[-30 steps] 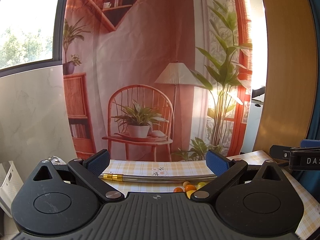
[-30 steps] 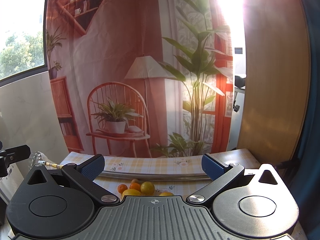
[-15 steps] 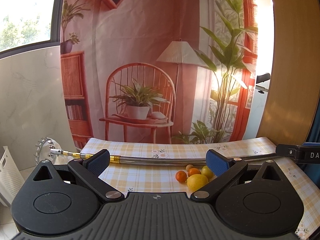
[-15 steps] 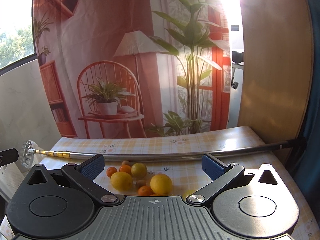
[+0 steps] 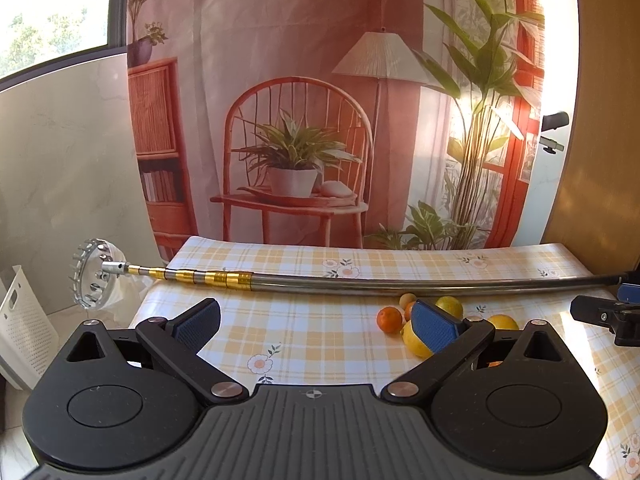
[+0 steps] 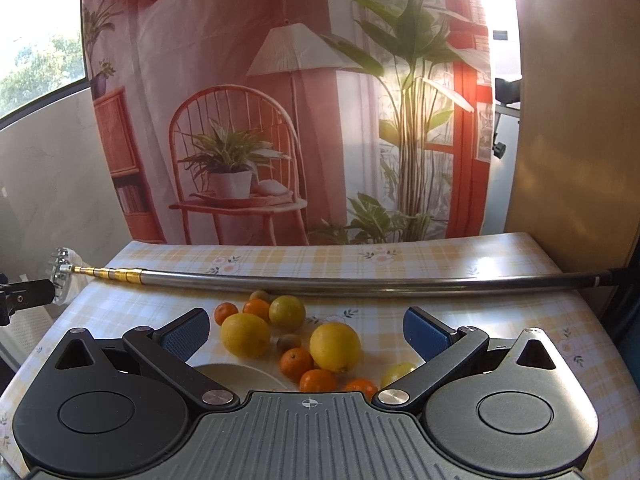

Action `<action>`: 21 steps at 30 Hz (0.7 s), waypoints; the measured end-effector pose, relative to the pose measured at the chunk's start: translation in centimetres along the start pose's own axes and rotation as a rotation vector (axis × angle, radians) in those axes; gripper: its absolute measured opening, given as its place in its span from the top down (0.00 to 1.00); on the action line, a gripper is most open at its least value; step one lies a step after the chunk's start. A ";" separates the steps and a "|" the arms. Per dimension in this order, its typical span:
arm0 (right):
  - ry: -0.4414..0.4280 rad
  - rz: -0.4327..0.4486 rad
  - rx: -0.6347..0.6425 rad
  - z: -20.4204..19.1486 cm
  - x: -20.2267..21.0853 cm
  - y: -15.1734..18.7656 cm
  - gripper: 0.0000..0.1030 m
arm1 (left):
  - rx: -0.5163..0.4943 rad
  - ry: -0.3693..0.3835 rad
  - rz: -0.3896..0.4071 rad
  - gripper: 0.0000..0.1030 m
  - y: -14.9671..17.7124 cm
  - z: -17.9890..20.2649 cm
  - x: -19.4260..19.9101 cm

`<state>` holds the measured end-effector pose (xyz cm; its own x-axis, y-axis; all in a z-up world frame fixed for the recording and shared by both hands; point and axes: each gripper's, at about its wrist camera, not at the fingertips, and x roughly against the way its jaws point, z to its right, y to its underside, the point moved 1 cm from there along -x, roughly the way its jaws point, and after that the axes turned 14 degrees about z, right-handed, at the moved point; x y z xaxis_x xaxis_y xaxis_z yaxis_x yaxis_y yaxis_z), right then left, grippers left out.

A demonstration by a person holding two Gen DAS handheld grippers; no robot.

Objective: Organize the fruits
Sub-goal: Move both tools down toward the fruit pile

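Both sets of jaws gape wide, empty. Lemons (image 6: 245,335) and tangerines (image 6: 296,363) crowd at twelve o'clock; a nudge could roll them off the counter (image 6: 520,320).

A printed fabric backdrop (image 5: 304,92) hangs behind the worktop (image 5: 320,344), showing a painted room in reddish tones: a rattan chair bearing a potted plant, a floor lamp with a pleated shade, a bookshelf and a tall leafy plant by a red-framed window. Left of it stands a pale marble-patterned wall panel (image 5: 64,168), and above that a window (image 5: 52,12) with green trees outside. A wooden panel (image 6: 576,120) rises on the right. Strong sunlight glares in from the upper right. The worktop wears a yellow checked cloth with small flowers. A white perforated basket (image 5: 24,332) stands low at the left.
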<state>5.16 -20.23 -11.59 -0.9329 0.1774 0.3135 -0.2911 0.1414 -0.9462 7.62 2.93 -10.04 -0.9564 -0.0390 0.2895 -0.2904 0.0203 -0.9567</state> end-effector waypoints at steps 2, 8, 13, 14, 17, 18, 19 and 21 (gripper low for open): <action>0.003 -0.006 -0.003 0.2 -0.5 0.3 0.00 | 0.002 0.018 -0.012 0.00 0.3 0.2 -0.5; 0.026 -0.018 -0.027 1.3 -1.9 1.0 0.00 | -0.029 0.038 -0.032 0.01 0.9 0.7 -2.5; 0.050 -0.046 -0.053 2.5 -3.2 2.2 0.00 | -0.044 0.075 -0.048 0.02 0.9 1.4 -4.5; 0.055 -0.051 -0.058 2.8 -3.5 2.3 0.00 | -0.046 0.088 -0.056 0.03 0.9 1.6 -5.1; 0.068 -0.060 -0.067 3.5 -4.4 2.7 0.00 | -0.050 0.126 -0.083 0.06 1.0 2.0 -6.7; 0.075 -0.062 -0.069 3.7 -4.6 2.8 0.00 | -0.050 0.138 -0.093 0.07 1.0 2.2 -7.5; 0.082 -0.066 -0.070 4.0 -5.0 3.0 0.00 | -0.048 0.146 -0.103 0.07 1.0 2.4 -8.1; 0.091 -0.072 -0.074 4.4 -5.6 3.2 0.00 | -0.039 0.161 -0.117 0.08 1.0 2.8 -9.6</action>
<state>8.51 -25.03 -16.68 -0.8862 0.2513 0.3892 -0.3368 0.2275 -0.9137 16.63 0.54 -13.83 -0.9077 0.1167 0.4031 -0.3982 0.0635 -0.9151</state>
